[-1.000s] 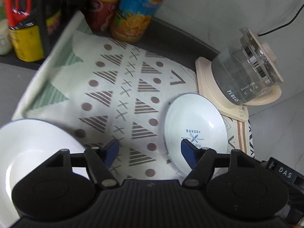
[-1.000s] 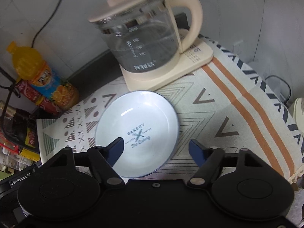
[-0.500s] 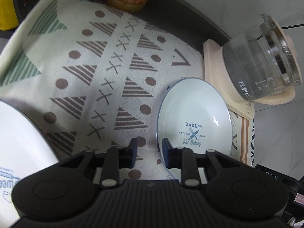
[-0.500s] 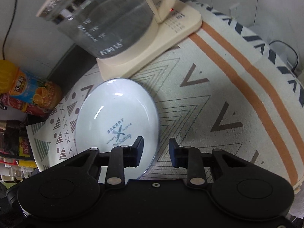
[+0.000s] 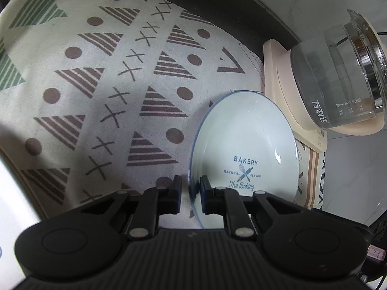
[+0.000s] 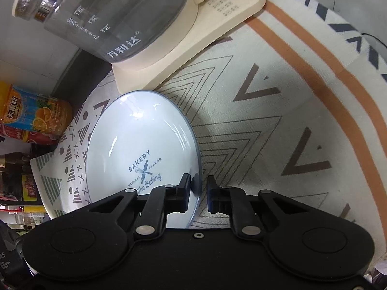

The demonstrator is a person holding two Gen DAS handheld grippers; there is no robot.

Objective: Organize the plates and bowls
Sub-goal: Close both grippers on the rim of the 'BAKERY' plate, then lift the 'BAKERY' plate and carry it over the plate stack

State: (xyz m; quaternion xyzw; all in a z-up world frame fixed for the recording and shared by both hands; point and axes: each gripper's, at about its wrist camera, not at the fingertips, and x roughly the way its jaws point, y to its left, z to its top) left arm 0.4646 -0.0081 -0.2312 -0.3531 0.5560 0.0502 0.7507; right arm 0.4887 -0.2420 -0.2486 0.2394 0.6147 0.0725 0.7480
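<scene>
One white plate (image 5: 244, 140) printed "BAKERY", with a thin blue rim, lies on the patterned cloth (image 5: 96, 84). My left gripper (image 5: 191, 193) straddles its left rim. The jaws are closing, one pad inside the plate and one outside, almost together on the rim. In the right wrist view the same plate (image 6: 135, 140) has its right rim between the pads of my right gripper (image 6: 198, 188), whose jaws are also closing on it. A second white plate (image 5: 9, 193) shows at the left edge of the left wrist view.
A glass kettle (image 5: 338, 84) on a cream base (image 5: 278, 77) stands just behind the plate, close to its far rim. The kettle (image 6: 108, 12) also fills the top of the right wrist view. Drink bottles (image 6: 31, 118) stand at the back left. An orange-striped cloth (image 6: 290, 96) lies to the right.
Both grippers have come down toward the plate and their jaws have gone from wide open to nearly together on opposite rims. The plate has not visibly moved.
</scene>
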